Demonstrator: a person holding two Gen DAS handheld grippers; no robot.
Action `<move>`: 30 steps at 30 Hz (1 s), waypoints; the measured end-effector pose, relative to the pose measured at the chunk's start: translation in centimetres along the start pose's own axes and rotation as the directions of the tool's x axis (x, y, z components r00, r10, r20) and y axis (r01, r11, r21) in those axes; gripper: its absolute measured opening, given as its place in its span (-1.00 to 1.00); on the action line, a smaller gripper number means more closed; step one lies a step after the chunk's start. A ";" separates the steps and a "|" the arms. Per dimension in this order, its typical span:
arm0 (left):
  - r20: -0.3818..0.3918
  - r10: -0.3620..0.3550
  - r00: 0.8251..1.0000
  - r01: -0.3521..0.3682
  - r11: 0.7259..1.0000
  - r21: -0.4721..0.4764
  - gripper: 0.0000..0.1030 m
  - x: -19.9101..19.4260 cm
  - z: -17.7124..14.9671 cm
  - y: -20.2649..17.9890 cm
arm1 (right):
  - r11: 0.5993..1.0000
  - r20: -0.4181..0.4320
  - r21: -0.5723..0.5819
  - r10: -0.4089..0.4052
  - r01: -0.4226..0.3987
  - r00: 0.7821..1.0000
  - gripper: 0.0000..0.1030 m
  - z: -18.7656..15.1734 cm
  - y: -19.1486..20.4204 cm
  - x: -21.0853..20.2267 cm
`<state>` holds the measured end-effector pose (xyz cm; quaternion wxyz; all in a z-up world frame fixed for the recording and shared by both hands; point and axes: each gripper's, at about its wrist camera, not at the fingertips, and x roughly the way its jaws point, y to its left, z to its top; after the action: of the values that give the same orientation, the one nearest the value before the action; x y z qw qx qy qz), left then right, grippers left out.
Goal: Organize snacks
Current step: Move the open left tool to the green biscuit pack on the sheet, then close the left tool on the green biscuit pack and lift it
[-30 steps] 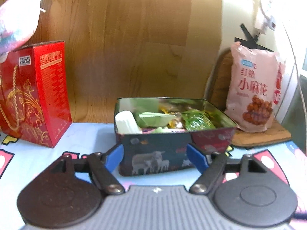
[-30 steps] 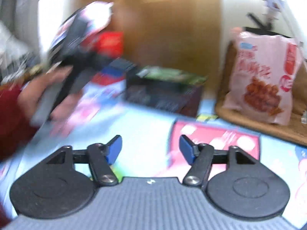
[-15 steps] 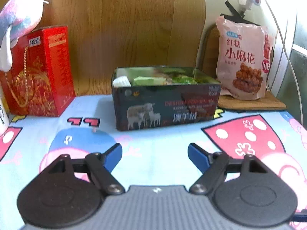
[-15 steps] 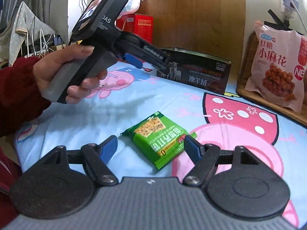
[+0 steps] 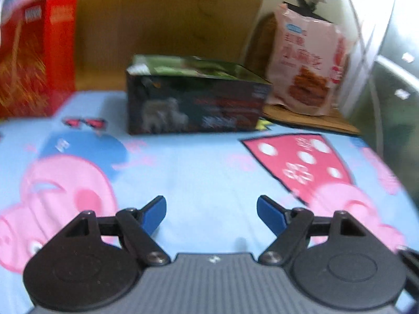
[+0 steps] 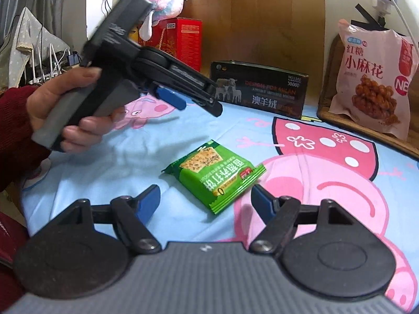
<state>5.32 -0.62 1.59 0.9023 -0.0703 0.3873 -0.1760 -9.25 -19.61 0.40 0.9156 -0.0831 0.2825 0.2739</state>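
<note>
**Right jaws line up on the green biscuit packet**

The right gripper [image 6: 205, 198] hangs low over the table [image 6: 162, 144], its jaws spread wide and empty. The green biscuit packet [image 6: 214, 175] lies flat on the cartoon-printed cloth just ahead of the jaws and between their lines, turned at an angle so that one corner sits just beside the right-hand blue tip. The left gripper [image 5: 211, 210] is held above the cloth by the left hand [image 6: 65, 112], jaws released with nothing between them. Straight ahead of those jaws, well apart, stands the open dark tin [image 5: 193, 99], already holding green wrappers. A pink snack bag [image 6: 374, 83] leans upright further off to the right of both jaws.

The step in hand looks like picking up the packet for the tin. To do it well, the right jaws should move forward until the packet's middle sits between the tips, and the wrist should turn so the tips meet two opposite edges and not the corners. Drop low enough for the tips to get beside the thin, slippery packet, then close gently; too hard a squeeze would likely crush the biscuits.
</note>
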 end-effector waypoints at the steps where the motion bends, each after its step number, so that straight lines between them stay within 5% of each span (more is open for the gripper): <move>1: -0.016 -0.035 0.999 0.035 0.999 -0.013 0.53 -0.1 -0.2 0.1 | 1.000 -0.001 0.005 0.000 0.000 1.000 0.52 0.0 -0.2 0.1; 14: -0.099 -0.213 0.972 0.217 0.976 0.022 0.51 -1.2 -3.0 -1.6 | 0.999 -0.015 0.035 0.001 -0.001 1.000 0.52 -0.2 -1.4 1.3; 19: -0.110 -0.305 0.946 0.305 0.952 -0.015 0.45 -1.5 -3.7 -1.8 | 1.000 -0.021 0.012 -0.002 0.003 1.000 0.52 -0.1 -1.1 1.5; 27: -0.104 -0.344 0.933 0.343 0.939 -0.020 0.08 -1.5 -4.8 -2.4 | 1.000 -0.017 0.010 -0.004 0.004 1.000 0.27 0.1 -1.2 1.7; 30: -0.093 -0.320 0.943 0.320 0.947 -0.017 0.01 -1.7 -4.8 -2.0 | 1.000 -0.012 0.005 0.002 -0.002 1.000 0.18 0.6 -1.1 2.1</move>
<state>0.18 -1.83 -0.02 0.8423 -0.1248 0.4131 -0.3229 -6.91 -19.34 -0.33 0.9137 -0.0823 0.2889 0.2737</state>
